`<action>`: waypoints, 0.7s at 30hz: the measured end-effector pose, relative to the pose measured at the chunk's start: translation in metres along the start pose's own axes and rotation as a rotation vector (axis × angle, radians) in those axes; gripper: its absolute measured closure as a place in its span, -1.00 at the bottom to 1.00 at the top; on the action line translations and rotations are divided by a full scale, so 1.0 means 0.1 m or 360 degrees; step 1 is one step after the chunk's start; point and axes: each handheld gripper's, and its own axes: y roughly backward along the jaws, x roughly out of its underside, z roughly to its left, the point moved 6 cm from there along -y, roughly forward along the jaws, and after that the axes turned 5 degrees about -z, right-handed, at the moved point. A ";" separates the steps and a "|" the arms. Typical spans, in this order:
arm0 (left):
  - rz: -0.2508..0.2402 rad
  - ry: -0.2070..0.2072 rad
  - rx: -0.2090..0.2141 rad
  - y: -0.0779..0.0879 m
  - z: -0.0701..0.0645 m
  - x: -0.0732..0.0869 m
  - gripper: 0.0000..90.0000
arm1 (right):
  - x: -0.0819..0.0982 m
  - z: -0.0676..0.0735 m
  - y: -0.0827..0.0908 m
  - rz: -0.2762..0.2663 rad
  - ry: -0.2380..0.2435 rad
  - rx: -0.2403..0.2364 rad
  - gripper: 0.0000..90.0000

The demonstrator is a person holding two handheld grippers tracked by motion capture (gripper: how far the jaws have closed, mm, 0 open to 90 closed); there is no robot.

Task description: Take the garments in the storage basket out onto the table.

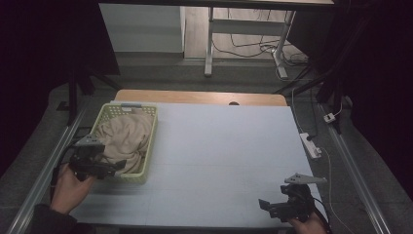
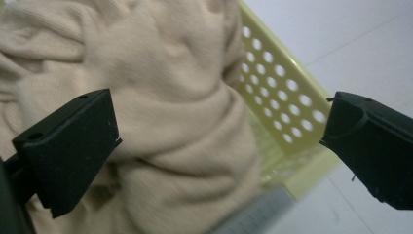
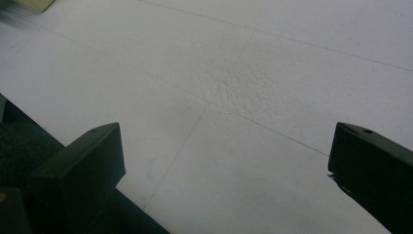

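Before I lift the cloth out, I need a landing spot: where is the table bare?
The white table top is bare from the yellow basket across to the right gripper at the near right corner. The crowded part is the left edge, where the beige cloth fills the basket and the left gripper sits with jaws open.

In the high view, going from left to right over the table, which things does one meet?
Left gripper → yellow basket holding beige cloth → bare white table surface → right gripper → white power strip.
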 end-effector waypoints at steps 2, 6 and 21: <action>0.0014 0.0010 0.0009 -0.03 0.06 -0.04 -1.00 | 0.00 0.00 0.00 0.0000 0.0000 0.0001 -1.00; 0.0028 0.0023 0.0038 -0.10 0.17 -0.14 -1.00 | 0.00 0.00 0.00 0.0004 -0.0001 0.0003 -1.00; 0.0173 0.0026 0.0014 -0.57 0.55 -0.40 -1.00 | 0.00 0.00 -0.01 0.0010 -0.0004 -0.0002 -1.00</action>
